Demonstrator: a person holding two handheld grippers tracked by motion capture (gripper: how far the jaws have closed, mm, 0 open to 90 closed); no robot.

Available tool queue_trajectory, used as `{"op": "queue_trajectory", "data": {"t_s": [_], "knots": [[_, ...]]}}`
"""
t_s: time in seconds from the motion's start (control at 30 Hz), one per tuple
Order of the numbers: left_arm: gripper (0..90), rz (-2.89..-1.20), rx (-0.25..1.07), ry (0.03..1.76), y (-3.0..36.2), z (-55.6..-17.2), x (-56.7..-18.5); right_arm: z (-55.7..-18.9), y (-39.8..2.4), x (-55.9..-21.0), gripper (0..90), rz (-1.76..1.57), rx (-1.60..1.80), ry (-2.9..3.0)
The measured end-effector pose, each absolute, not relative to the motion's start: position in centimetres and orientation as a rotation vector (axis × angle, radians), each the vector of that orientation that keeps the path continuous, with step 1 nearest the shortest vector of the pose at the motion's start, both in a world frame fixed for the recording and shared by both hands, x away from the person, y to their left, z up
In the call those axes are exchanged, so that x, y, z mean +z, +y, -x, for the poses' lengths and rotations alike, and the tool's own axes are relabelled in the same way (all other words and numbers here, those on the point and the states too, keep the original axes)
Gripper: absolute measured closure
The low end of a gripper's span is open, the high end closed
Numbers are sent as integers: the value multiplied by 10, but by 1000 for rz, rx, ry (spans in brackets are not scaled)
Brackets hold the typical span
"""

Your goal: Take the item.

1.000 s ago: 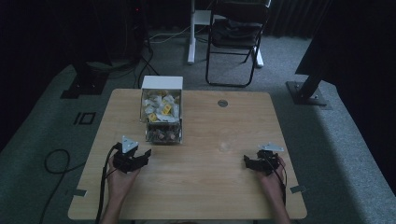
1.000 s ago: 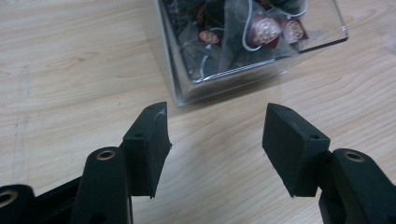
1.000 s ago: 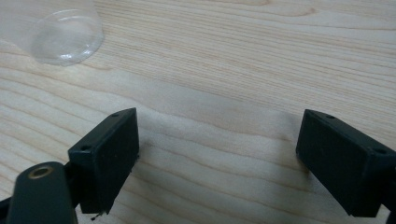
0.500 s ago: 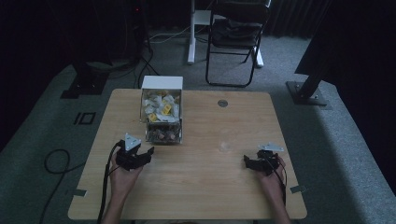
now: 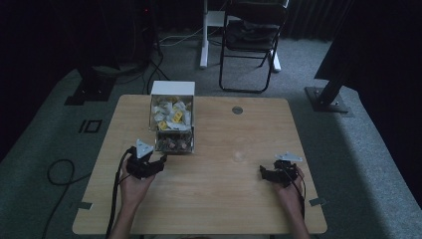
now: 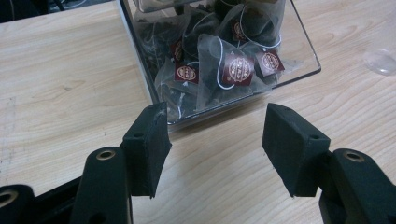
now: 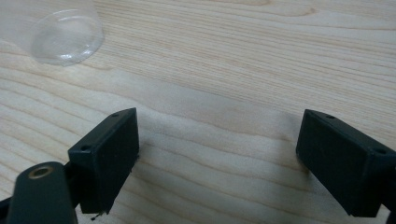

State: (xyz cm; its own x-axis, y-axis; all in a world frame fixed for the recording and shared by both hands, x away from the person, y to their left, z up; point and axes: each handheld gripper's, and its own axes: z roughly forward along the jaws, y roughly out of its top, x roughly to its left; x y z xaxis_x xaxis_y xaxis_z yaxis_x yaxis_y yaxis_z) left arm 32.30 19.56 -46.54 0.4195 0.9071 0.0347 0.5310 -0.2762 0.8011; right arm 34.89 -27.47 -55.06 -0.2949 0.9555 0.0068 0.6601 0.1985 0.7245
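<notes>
A clear plastic box [image 5: 172,130] stands on the wooden table [image 5: 219,209]. Its near compartment holds pyramid tea bags [image 6: 233,65] with dark red tags; farther back lie yellow and white sachets [image 5: 171,113]. My left gripper [image 5: 159,161] sits just in front of the box's near left corner. In the left gripper view it [image 6: 215,116] is open, aimed at the box wall [image 6: 154,88], with nothing between the fingers. My right gripper [image 5: 263,172] rests at the table's right, pointing left. In its own view it [image 7: 215,119] is open over bare wood. A small clear cup [image 7: 65,35] lies ahead of it.
A white box [image 5: 172,88] stands behind the clear one. The clear cup [image 5: 240,155] lies mid-table between the grippers and also at the right edge of the left gripper view [image 6: 380,60]. A round grommet [image 5: 237,110] sits at the back. A black chair [image 5: 251,35] stands beyond the table.
My left gripper has crept slightly toward the clear box. The right gripper has stayed put, and both stay open.
</notes>
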Motion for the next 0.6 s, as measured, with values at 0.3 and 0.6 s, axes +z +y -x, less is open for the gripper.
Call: {"op": "queue_trajectory", "data": {"t_s": [0.3, 0.6], "knots": [[417, -1946, 649, 1205, 191, -327, -464, -349, -275, -551, 131, -1503, 877, 2030], [416, -1957, 653, 1190, 185, -332, -465, -349, -275, -551, 130, -1503, 877, 2030]]}}
